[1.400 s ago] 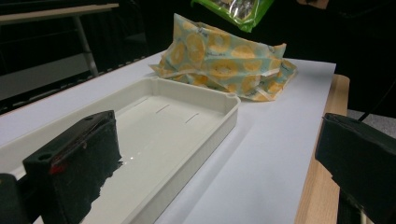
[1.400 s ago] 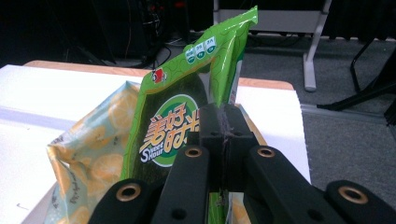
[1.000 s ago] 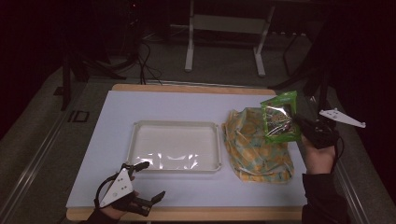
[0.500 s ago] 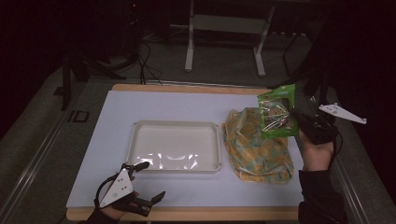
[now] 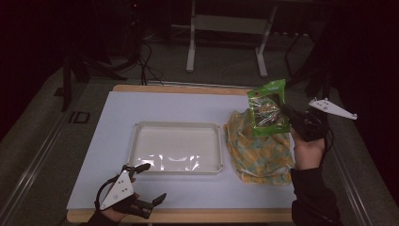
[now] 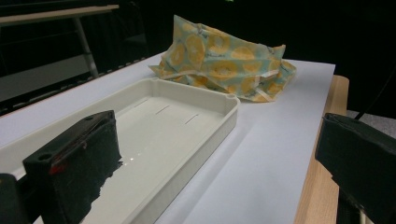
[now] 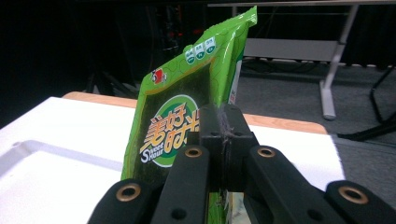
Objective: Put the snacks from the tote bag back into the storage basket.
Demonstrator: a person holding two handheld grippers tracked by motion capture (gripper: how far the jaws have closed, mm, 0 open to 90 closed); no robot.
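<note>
The surface (image 5: pixel 188 108), a white sheet over a wooden top, runs across the middle of the high view. At its centre lies the cream tray (image 5: pixel 177 128), rectangular and shallow, long side running 9 to 3 o'clock, its floor bare and glossy. Just beside the tray at 3 o'clock sits the orange-print bag (image 5: pixel 259 155), a crumpled, pale teal wrapper with orange slices printed on it, lying flat on the white sheet and close to the tray's rim without clearly touching it. In the left gripper view the same bag (image 6: pixel 224 60) lies beyond the tray's far corner (image 6: pixel 224 100).

Above the bag's 12 o'clock end hangs the green snack packet (image 5: pixel 268 110), lifted clear of the surface and standing roughly upright, its top edge toward 12 o'clock. The right gripper (image 5: pixel 288 115) holds it from 3 o'clock; the hand and dark sleeve come up from 5 o'clock. In the right gripper view the 2 fingers (image 7: pixel 210 126) are pressed together on the packet's (image 7: pixel 173 121) side seam, pinching the film between them, with the printed front facing 9 o'clock.

The left gripper (image 5: pixel 147 183) rests at 7 o'clock of the tray, near the surface's front edge. Its 2 fingers (image 6: pixel 77 158) stand spread wide with nothing between them, one over the tray's near rim.
</note>
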